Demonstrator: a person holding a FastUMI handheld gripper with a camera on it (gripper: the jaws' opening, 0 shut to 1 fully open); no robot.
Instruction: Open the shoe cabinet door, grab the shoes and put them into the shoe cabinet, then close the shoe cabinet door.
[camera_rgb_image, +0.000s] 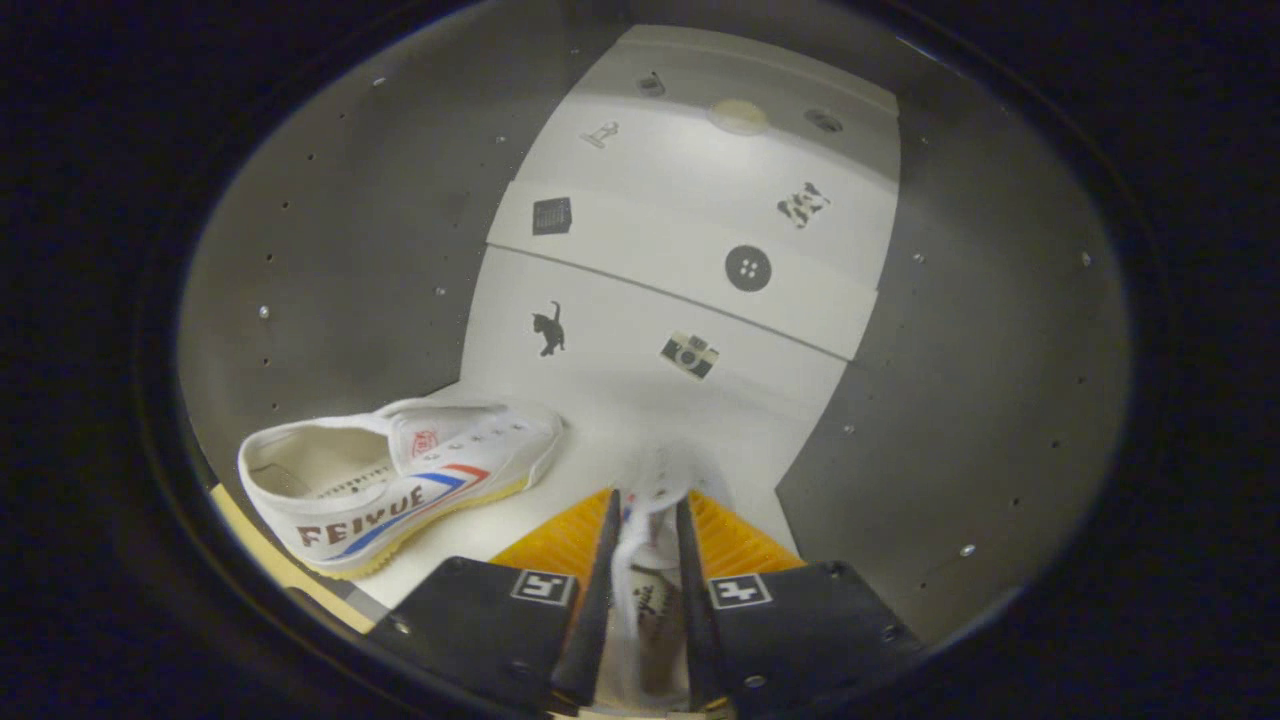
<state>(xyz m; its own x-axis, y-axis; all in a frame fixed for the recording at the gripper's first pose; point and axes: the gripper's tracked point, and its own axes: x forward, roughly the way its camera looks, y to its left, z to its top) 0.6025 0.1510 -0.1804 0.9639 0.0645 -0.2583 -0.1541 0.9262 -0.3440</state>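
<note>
I am looking into the shoe cabinet (330, 250), with its grey side walls on both sides and a white back panel carrying small stickers. A white canvas shoe (400, 485) with red and blue stripes lies on the cabinet floor, left of my fingers, toe pointing inward. My gripper (648, 520) is shut on a second white shoe (650, 590), pinching its upper between both fingers. That shoe's toe (665, 470) reaches just beyond the fingertips, over the white floor.
The right side wall (960, 400) stands close to the right finger. White floor (600, 440) lies bare between the resting shoe and the held one. The stepped back panel (690, 230) rises beyond.
</note>
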